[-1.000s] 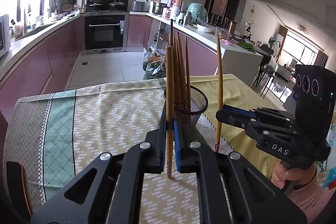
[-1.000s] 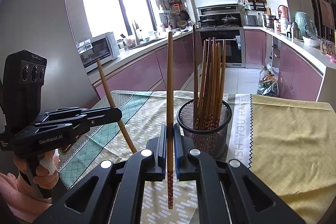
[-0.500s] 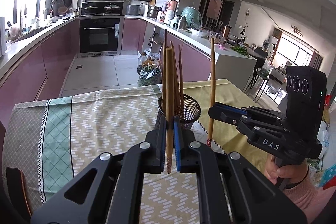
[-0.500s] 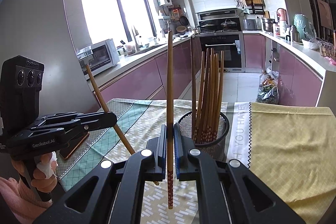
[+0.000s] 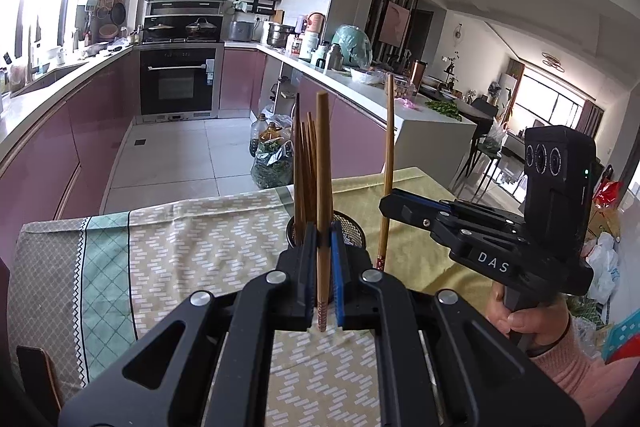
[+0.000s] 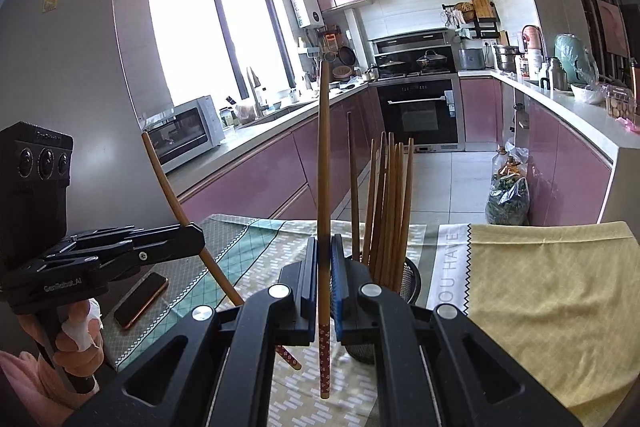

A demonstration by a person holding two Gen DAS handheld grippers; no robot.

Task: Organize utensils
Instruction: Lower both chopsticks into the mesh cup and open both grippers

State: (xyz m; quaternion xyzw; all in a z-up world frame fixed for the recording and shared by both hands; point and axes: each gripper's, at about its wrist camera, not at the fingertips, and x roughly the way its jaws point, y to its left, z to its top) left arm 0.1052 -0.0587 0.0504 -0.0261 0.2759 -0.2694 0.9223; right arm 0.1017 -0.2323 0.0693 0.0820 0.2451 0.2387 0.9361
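My left gripper (image 5: 322,241) is shut on one wooden chopstick (image 5: 322,179), held upright with its patterned tip down. My right gripper (image 6: 323,255) is shut on another wooden chopstick (image 6: 323,163), also upright. A black mesh holder (image 6: 408,279) with several chopsticks (image 6: 390,207) stands on the tablecloth just behind both grippers; it also shows in the left wrist view (image 5: 352,227). The right gripper (image 5: 386,205) appears to the right of the holder in the left wrist view. The left gripper (image 6: 198,241) appears at the left in the right wrist view, its chopstick (image 6: 176,203) tilted.
A phone (image 6: 141,299) lies on the green part of the patterned tablecloth (image 5: 200,247) at the left. A yellow cloth (image 6: 552,287) covers the table's right side. Pink kitchen cabinets and an oven stand beyond the table's far edge.
Both grippers have risen and drawn closer to the mesh holder, each still holding its chopstick. The holder now sits lower and partly hidden behind the fingers.
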